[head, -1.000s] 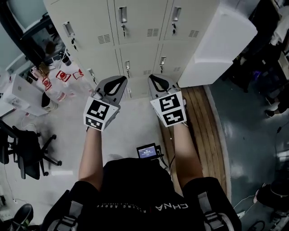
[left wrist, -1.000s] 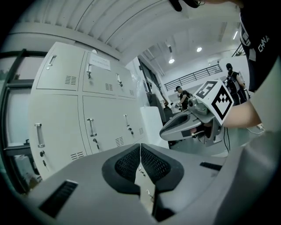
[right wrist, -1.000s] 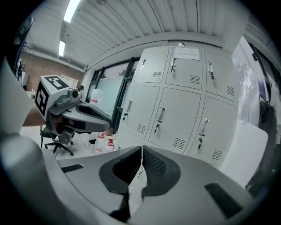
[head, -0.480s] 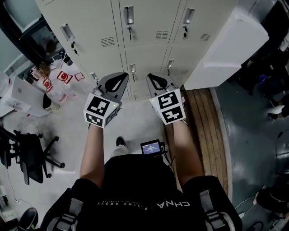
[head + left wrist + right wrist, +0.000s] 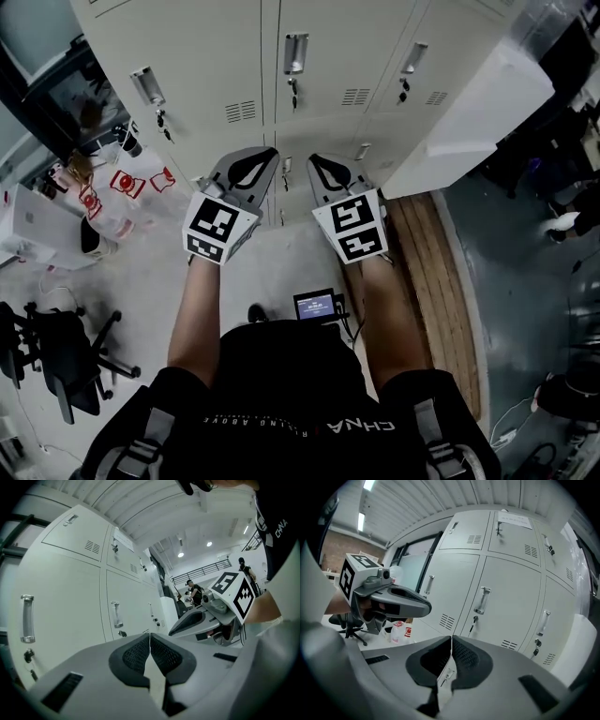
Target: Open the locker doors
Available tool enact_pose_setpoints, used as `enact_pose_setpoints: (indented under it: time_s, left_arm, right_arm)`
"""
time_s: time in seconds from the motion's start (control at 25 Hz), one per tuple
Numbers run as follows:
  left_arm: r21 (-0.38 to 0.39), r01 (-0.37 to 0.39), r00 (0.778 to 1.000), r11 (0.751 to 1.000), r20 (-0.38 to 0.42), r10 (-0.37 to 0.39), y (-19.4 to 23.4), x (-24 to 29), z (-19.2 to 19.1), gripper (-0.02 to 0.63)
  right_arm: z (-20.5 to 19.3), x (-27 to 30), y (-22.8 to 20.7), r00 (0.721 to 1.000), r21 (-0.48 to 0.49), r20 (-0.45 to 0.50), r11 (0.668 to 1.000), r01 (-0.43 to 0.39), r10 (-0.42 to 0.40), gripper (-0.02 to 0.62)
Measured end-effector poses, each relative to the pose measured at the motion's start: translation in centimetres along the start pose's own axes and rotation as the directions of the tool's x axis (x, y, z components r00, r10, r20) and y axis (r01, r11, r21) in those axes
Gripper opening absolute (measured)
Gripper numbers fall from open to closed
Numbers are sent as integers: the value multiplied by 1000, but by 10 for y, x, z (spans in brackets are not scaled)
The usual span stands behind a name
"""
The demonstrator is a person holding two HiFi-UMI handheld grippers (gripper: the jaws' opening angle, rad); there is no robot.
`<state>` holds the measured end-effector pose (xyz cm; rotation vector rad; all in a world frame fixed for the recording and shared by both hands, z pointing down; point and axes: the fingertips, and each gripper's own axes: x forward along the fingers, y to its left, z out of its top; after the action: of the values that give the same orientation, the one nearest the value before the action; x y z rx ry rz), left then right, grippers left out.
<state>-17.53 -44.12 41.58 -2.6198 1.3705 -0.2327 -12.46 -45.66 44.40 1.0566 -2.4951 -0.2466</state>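
Lockers (image 5: pixel 319 103) stand in a pale bank straight ahead in the head view, every door closed, so nothing inside shows; keys (image 5: pixel 293 92) hang under the handles (image 5: pixel 295 52). The left gripper (image 5: pixel 251 167) and right gripper (image 5: pixel 326 172) are held side by side just short of the lower doors, touching none. Below is a light floor (image 5: pixel 141 272), with a wooden strip (image 5: pixel 422 272) at right, a white box (image 5: pixel 469 112) against the bank's right end, a chair (image 5: pixel 61 352) and red-printed bags (image 5: pixel 131 159) at left, and a small screen (image 5: pixel 314 305) at the person's waist. In the left gripper view its jaws are pressed together on nothing, the doors running along the left and people (image 5: pixel 194 592) standing far off. In the right gripper view its jaws also meet, empty, aimed at a closed door.
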Motion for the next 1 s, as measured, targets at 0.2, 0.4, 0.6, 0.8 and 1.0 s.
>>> enact_pose_setpoints:
  time_s: [0.2,0.4,0.6,0.8,1.0]
  left_arm:
    - [-5,-62,998,998,29,62,23,12,1,20]
    - [-45,-159,986,986,50,161,38,34,13,20]
    - [-33,-219,974,975,60,220,37,52,23,20]
    - [-33,-241,969,970,51,242,40,57,26,20]
    - [-8,-249,967,969,46,249,47,58,35,20]
  right_arm:
    - [6,26,-6,1000,-30,0,999,-24,24,32]
    - [24,34,-39,998,-80,38,996,-49,52,32]
    - [28,38,-64,996,-100,53,992,-70,76,32]
    - [35,43,-66,992,-88,83,992,-89,96,32]
    - [45,45,-66,988,-107,110,990,-93,105,32]
